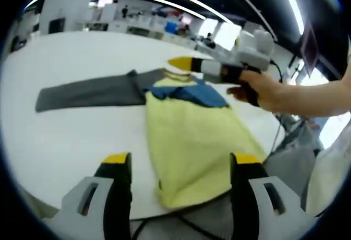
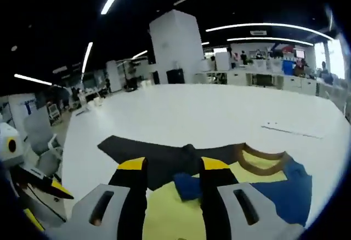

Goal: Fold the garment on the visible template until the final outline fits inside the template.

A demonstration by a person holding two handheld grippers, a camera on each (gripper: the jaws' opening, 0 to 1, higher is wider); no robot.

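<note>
Two open tools (image 1: 181,168) (image 2: 174,166), garment (image 1: 186,135) overhanging table (image 1: 77,135) edge

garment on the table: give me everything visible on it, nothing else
The garment is a soft, knit-looking top lying flat on the white table. Its body is pale yellow, with a blue panel across the chest and a brown-trimmed neckline. One dark grey sleeve stretches straight out to the side; the other appears folded in. The hem end reaches the table's near edge. The right gripper hovers at the collar; whether it touches the cloth is unclear. The left gripper is open above the hem.
</note>
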